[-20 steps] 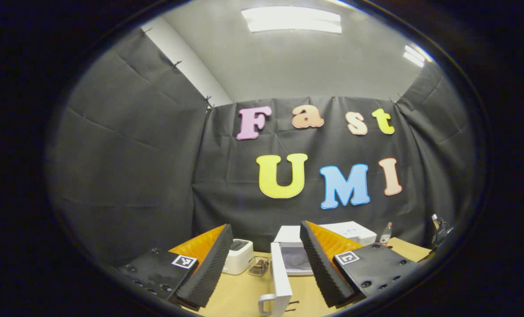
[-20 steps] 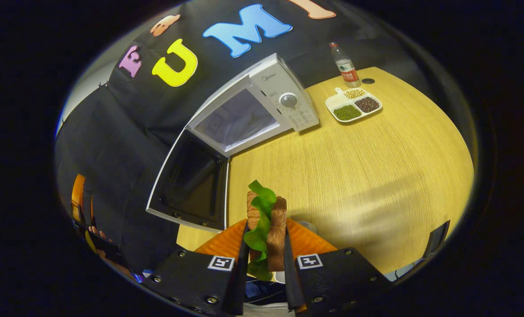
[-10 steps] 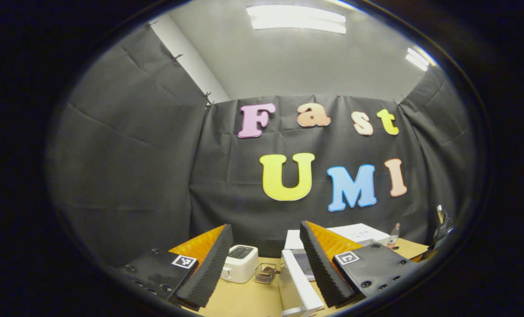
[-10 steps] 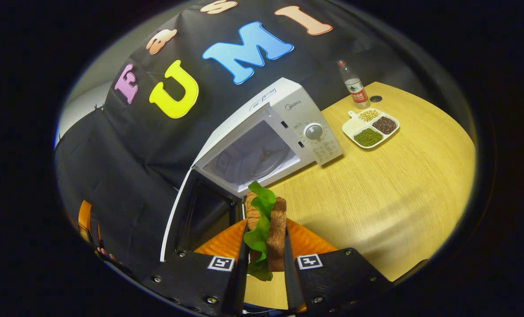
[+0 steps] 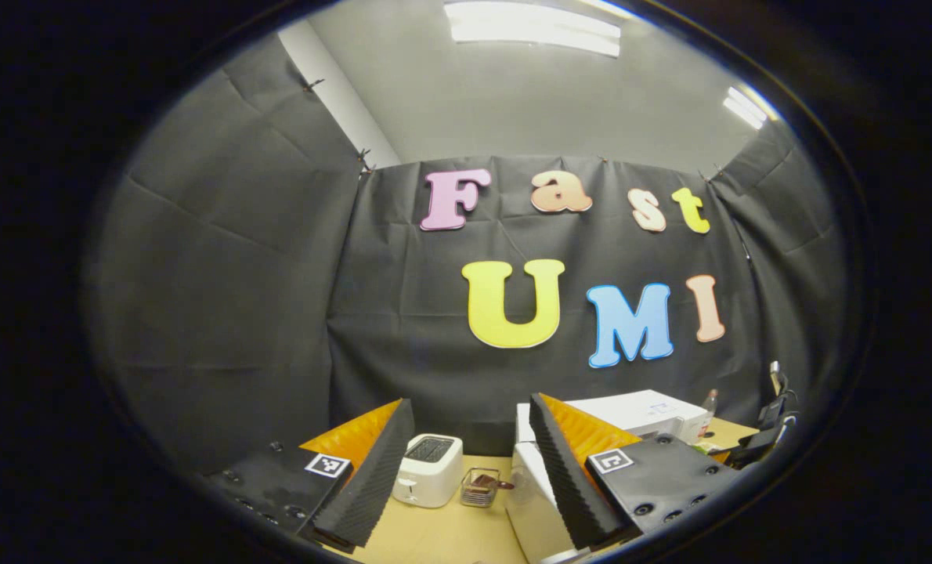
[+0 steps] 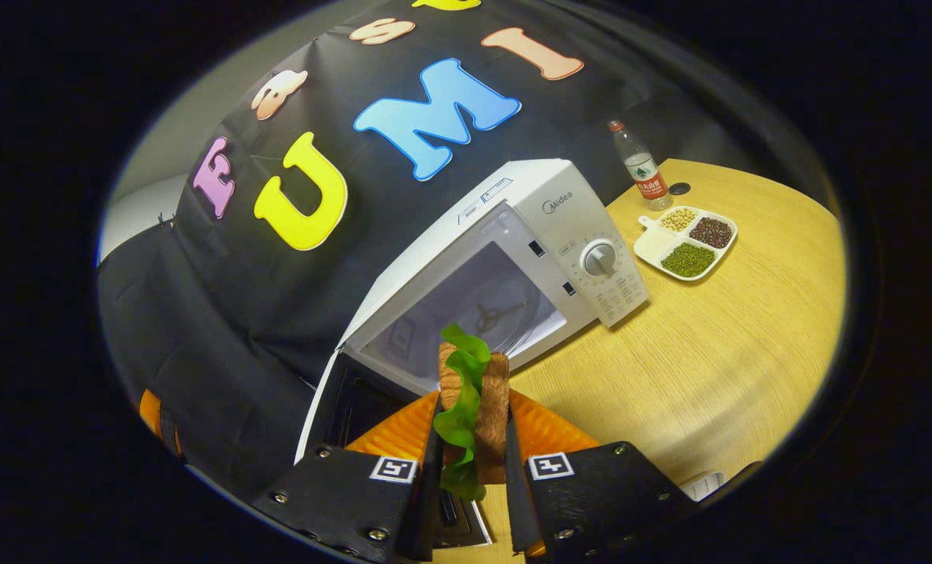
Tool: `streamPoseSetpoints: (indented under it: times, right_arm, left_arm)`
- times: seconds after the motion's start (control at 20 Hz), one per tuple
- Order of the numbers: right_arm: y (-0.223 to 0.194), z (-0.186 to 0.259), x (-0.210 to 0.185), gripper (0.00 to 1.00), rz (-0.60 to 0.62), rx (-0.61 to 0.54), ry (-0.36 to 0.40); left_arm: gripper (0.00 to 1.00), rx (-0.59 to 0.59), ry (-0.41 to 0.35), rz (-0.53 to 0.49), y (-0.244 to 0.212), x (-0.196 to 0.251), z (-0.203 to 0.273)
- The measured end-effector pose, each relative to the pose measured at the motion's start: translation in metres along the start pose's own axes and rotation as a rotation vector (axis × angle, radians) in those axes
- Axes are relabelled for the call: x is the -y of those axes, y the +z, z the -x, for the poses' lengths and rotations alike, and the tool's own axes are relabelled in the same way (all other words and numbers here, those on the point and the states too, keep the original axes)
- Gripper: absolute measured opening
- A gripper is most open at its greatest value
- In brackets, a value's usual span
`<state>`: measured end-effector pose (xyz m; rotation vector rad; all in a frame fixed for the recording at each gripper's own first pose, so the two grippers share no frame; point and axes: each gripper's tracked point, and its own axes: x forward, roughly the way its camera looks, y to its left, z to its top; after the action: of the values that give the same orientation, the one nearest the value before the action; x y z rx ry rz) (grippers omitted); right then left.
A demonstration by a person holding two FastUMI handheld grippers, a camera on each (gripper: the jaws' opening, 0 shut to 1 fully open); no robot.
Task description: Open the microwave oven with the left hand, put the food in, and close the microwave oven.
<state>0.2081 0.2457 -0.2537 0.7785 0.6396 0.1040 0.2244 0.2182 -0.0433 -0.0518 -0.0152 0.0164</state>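
Between the fingers of the right gripper (image 6: pixel 470 462), a sandwich (image 6: pixel 475 407) is standing on edge: two brown slices of bread with a ruffled green lettuce leaf spilling out along the top and down the near side. Both fingers are pressing on it, one against each slice, so the gripper is closed snugly around the food. It is hovering just in front of the white microwave oven (image 6: pixel 513 266), whose door (image 6: pixel 348 407) is hanging wide open to the left, dark inner glass facing out. Inside the pale cavity the turntable hub is showing, and the sandwich is sitting in line with the opening but not inside it. On the oven's right panel a round dial (image 6: pixel 599 258) is facing forward.

Further along the wooden desk (image 6: pixel 717 368), a white divided tray (image 6: pixel 687 241) is holding green, dark and pale beans in separate compartments, well apart from the oven. A clear bottle (image 6: pixel 643 166) with a red label is standing upright just behind the tray.

From the left gripper view, the left gripper (image 5: pixel 466 470) is spreading its fingers wide with nothing between them. Beyond them a white toaster (image 5: pixel 428 470) is sitting on the desk, a small clear container (image 5: pixel 482 487) just beside it, and the oven's white door edge is rising right next to the right-hand finger.
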Motion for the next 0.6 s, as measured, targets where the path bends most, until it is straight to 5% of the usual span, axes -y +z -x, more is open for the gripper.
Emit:
streamPoseSetpoints:
  times: [0.05,0.35,0.4,0.6]
  right_arm:
    - [0.000,-0.010,-0.004,0.37,-0.008,0.007,0.002]
    - [0.006,-0.071,-0.027,0.37,0.001,0.106,0.052]
    - [0.007,-0.081,-0.028,0.37,0.007,0.121,0.053]
    - [0.014,-0.118,-0.033,0.37,0.027,0.174,0.056]
  left_arm:
    - [0.92,-0.004,-0.001,-0.003,-0.001,-0.003,-0.001]
    - [0.92,-0.046,0.021,-0.033,-0.020,-0.034,-0.006]
    - [0.98,-0.058,0.028,-0.042,-0.021,-0.039,-0.005]
    - [0.92,-0.095,0.066,-0.066,-0.037,-0.061,-0.005]
